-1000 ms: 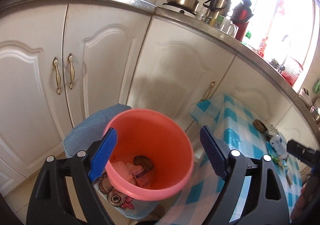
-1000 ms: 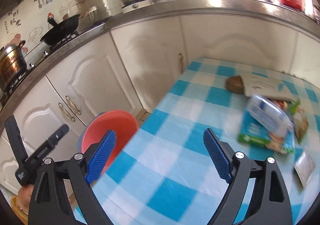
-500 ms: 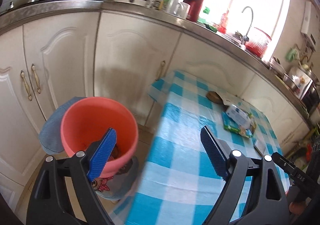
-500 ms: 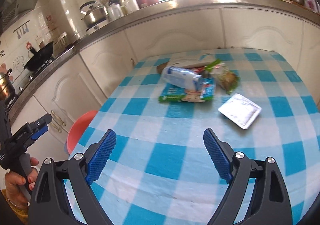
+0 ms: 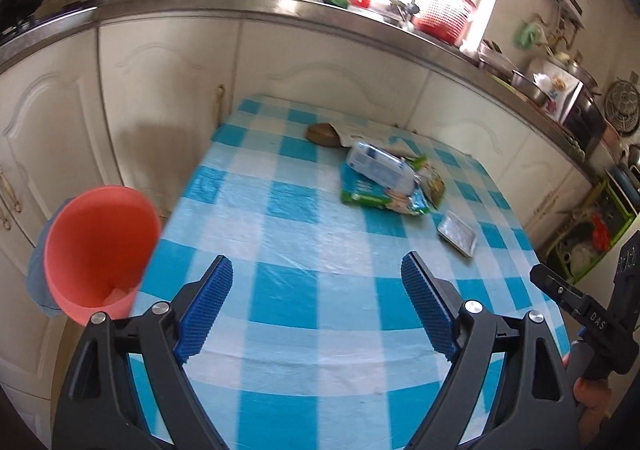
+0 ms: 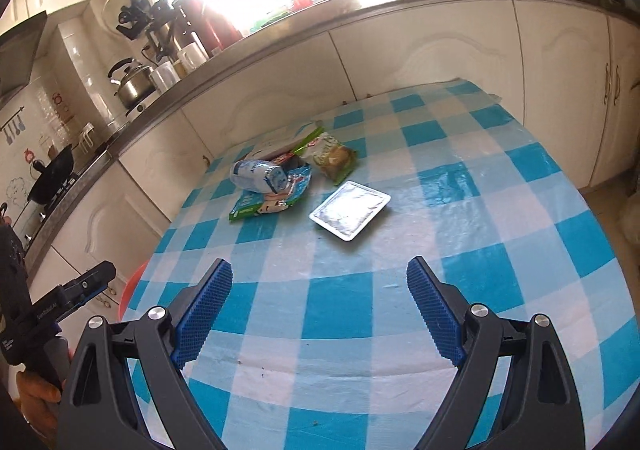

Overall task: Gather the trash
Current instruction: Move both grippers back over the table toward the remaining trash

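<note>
Trash lies on the far half of a blue-checked table: a clear plastic bottle on a green-blue wrapper, a green snack bag, a silver foil tray and a brown lump. A salmon-pink bin with some trash inside stands off the table's left edge. My left gripper is open and empty over the near table. My right gripper is open and empty, with the foil tray, bottle and wrapper ahead of it.
White cabinets and a steel counter with kettle, flasks and sink run behind the table. A blue cushioned stool sits under the bin. A green rack stands at the far right. The bin's rim shows past the table's left edge.
Both grippers have swung right, away from the bin and toward the table. The trash pile now sits ahead of both. Both stay open and empty.
</note>
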`<action>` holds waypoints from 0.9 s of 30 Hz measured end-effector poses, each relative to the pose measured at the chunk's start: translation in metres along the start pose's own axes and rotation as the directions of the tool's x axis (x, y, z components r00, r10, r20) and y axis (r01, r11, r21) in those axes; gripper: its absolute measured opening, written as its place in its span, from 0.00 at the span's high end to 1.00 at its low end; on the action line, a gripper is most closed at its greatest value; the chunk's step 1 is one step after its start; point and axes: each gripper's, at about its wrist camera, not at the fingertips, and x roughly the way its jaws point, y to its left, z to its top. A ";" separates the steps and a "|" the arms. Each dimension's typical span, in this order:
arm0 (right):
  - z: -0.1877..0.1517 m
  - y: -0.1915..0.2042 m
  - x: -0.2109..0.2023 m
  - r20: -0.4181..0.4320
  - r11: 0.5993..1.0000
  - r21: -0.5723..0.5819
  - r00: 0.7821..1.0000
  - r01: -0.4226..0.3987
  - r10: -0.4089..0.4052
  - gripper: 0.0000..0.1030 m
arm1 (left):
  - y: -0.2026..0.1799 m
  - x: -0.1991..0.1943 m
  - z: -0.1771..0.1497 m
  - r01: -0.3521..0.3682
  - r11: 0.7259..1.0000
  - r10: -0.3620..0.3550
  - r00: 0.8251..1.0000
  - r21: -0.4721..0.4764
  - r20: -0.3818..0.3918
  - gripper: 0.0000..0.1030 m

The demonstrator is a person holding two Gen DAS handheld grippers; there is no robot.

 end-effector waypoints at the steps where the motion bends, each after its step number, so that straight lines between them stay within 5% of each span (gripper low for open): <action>1: 0.000 -0.006 -0.001 0.001 1.000 0.009 1.000 0.003 -0.003 0.14 | -0.007 0.004 0.000 0.011 1.000 -0.011 1.000 0.006 -0.015 0.16; 14: -0.004 -0.059 0.004 -0.045 0.997 0.066 0.999 0.029 -0.026 0.14 | -0.070 0.047 0.005 0.050 0.997 -0.044 0.992 0.054 -0.117 0.15; 27: 0.022 -0.057 0.038 -0.159 0.997 -0.079 0.987 -0.022 0.009 0.14 | -0.096 0.098 0.036 0.093 0.995 -0.097 0.987 -0.033 -0.132 0.15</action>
